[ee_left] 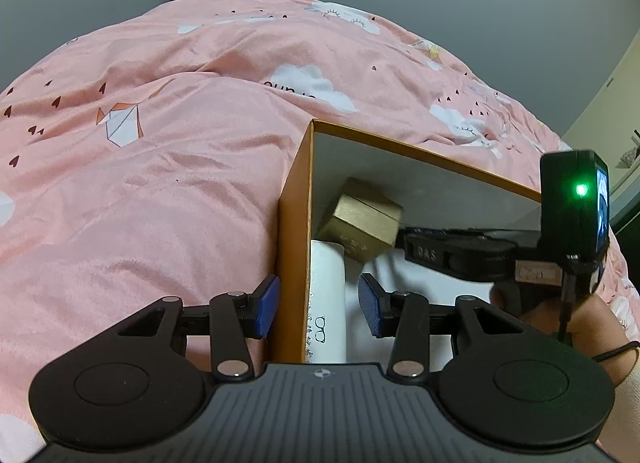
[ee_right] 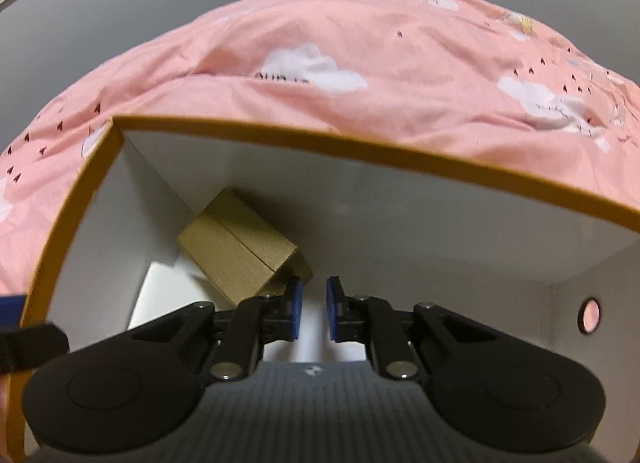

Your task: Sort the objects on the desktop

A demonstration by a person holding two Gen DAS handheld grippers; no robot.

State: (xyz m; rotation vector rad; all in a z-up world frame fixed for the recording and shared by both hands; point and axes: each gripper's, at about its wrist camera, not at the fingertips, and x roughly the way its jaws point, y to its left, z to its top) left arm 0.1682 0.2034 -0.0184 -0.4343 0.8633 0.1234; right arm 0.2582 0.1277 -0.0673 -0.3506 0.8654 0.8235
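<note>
Currently left gripper (ee_left: 320,307) astride orange box (ee_left: 294,199) wall, pads untouching, right gripper (ee_right: 313,313) inside, jaws narrow, empty, beside tilted gold box (ee_right: 236,247).

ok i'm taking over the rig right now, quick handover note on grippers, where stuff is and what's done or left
Left gripper: jaws astride the left wall of the orange box, one pad outside and one inside, not visibly pressing on it.
Right gripper: down inside the box, jaws nearly closed, nothing between the pads.
In the box: the gold box lies tilted in the far left corner, leaning on the white case that runs along the left wall.
Done: those two items are in the box.
Left: lift the right gripper out; no other items to sort are in view, so look around the pink duvet first.
</note>
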